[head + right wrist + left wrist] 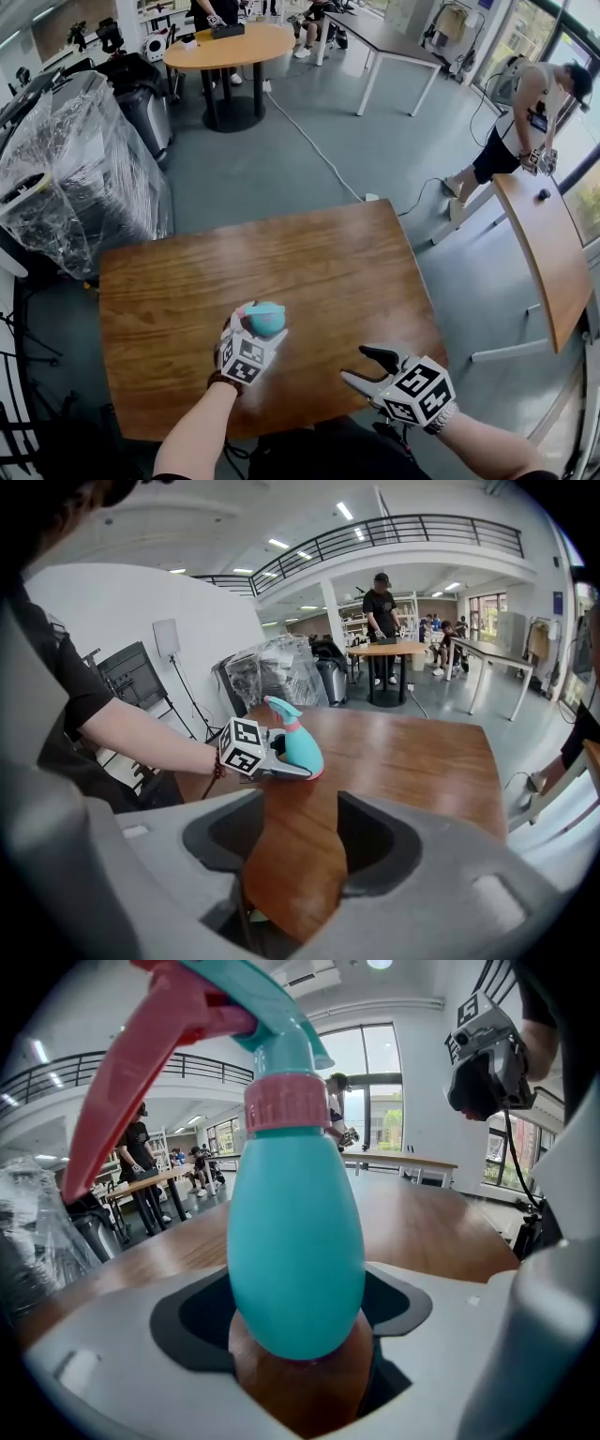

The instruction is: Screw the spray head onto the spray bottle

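The left gripper (257, 328) holds the bottle (295, 1241) on the table (328, 262). The right gripper (356, 364) is open, holding nothing.

In the head view, the base of the teal egg-shaped plastic spray bottle (269, 319) is hidden by the left gripper (251, 330). In the left gripper view, its pink trigger (131, 1101) is cut off by the top edge. A small dark object (544, 194) on the curved wooden table (548, 258) cannot be identified.
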Available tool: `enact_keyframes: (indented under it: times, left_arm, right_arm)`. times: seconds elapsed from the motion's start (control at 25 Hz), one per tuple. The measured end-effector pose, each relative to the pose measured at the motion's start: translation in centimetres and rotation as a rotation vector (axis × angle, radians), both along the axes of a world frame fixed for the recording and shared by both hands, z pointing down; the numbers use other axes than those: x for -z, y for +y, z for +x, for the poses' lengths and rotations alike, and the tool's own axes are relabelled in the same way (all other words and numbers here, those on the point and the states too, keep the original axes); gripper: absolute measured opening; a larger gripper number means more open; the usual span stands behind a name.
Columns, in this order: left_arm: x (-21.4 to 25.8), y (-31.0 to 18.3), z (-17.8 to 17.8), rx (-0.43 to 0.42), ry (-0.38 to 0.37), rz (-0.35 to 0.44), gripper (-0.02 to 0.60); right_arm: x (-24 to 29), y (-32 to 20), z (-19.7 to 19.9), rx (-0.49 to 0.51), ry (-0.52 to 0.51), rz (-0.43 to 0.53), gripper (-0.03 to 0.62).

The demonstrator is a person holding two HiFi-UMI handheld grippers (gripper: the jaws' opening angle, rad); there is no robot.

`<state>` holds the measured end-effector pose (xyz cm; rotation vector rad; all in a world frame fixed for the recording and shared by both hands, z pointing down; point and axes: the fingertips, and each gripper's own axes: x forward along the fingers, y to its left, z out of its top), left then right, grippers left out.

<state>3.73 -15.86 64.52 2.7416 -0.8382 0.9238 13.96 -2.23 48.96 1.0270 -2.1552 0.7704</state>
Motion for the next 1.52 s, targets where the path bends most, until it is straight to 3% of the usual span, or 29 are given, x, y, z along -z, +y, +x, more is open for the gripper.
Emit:
enact_keyframes:
  times: [0.24, 0.52, 0.76, 1.04, 1.36, 1.52]
  left_arm:
    - [0.0, 0.4, -0.2, -0.003, -0.011, -0.016, 0.457]
    - [1.1, 1.8, -3.1, 0.04, -0.013, -0.012, 0.462]
    - [5.5, 4.7, -4.9, 0.046, 0.041, 0.045, 0.419]
    - [12.1, 7.6, -6.1, 0.097, 0.16, 0.05, 0.298]
    - [18.3, 10.1, -6.5, 0.083, 0.29, 0.066, 0.029]
    - [20.0, 11.2, -6.4, 0.055, 0.343, 0.037, 0.009]
  right_arm:
    - [0.1, 0.1, -0.2, 0.002, -0.009, 0.008, 0.233]
    - [0.5, -0.3, -2.3, 0.02, -0.034, 0.032, 0.232]
    - [1.1, -1.0, -5.6, 0.036, -0.064, 0.084, 0.221]
    - [2.1, -1.5, -9.8, 0.031, -0.115, 0.158, 0.17]
    - [4.0, -2.1, -12.6, -0.053, -0.144, 0.292, 0.009]
    - [4.7, -2.1, -13.5, -0.086, -0.14, 0.334, -0.008]
